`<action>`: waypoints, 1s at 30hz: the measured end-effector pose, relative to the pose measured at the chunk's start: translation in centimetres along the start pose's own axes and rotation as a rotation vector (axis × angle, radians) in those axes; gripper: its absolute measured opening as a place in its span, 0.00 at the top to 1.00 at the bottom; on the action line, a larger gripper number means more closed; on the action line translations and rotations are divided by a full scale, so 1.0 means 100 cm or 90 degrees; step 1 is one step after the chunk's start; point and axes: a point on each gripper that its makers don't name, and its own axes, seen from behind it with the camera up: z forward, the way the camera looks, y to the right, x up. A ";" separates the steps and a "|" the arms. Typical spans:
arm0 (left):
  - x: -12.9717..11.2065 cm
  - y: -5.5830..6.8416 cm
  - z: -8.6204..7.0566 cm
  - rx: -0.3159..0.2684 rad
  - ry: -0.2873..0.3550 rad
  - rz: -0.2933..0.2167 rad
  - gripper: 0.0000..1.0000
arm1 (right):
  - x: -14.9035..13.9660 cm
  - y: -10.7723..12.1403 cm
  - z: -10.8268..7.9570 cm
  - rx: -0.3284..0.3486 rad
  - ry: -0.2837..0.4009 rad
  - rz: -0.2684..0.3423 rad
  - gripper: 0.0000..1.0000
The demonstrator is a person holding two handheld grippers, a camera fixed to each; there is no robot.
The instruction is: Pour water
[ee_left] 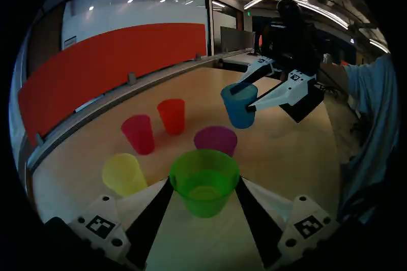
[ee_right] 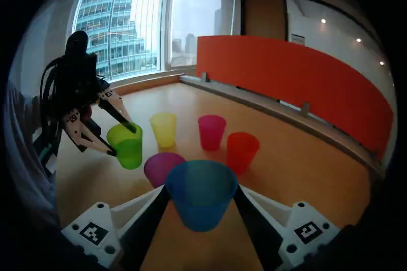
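1. The left tongs, bottom centre of the left gripper view, are closed narrow on the green cup. One finger presses each side of its wall, and the cup is upright.
2. The right tongs, bottom centre of the right gripper view, clamp the blue cup the same way, also upright. In the left gripper view this cup hangs right of centre, seemingly lifted clear of the table.
3. Step in hand, as judged: bringing the two held cups together for the pour. They are well apart at present. To do it well:
   - bring the pouring rim just above the receiving rim;
   - hold the receiving cup level and steady;
   - tilt slowly;
   - do not squeeze harder, since such thin walls would probably flex.
4. Contents of the held cups. A level line low on the green wall suggests water in its lower part, so this is probably the source. The blue cup looks empty, though its tinted wall leaves some doubt.
5. Cups standing on the table, left to right in the left gripper view: yellow cup, pink cup, orange cup, purple cup. All are upright. The purple cup looks empty, and the contents of the other three cannot be told.
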 end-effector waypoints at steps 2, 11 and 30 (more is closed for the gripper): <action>-0.003 0.000 0.002 -0.001 -0.005 0.001 0.14 | -0.004 0.001 0.002 -0.001 -0.006 -0.001 0.09; -0.013 -0.003 0.010 -0.004 -0.017 0.000 0.14 | -0.020 0.001 0.009 0.004 -0.029 -0.006 0.09; -0.029 -0.004 0.021 -0.009 -0.033 -0.004 0.14 | -0.033 -0.008 0.014 0.010 -0.050 -0.009 0.09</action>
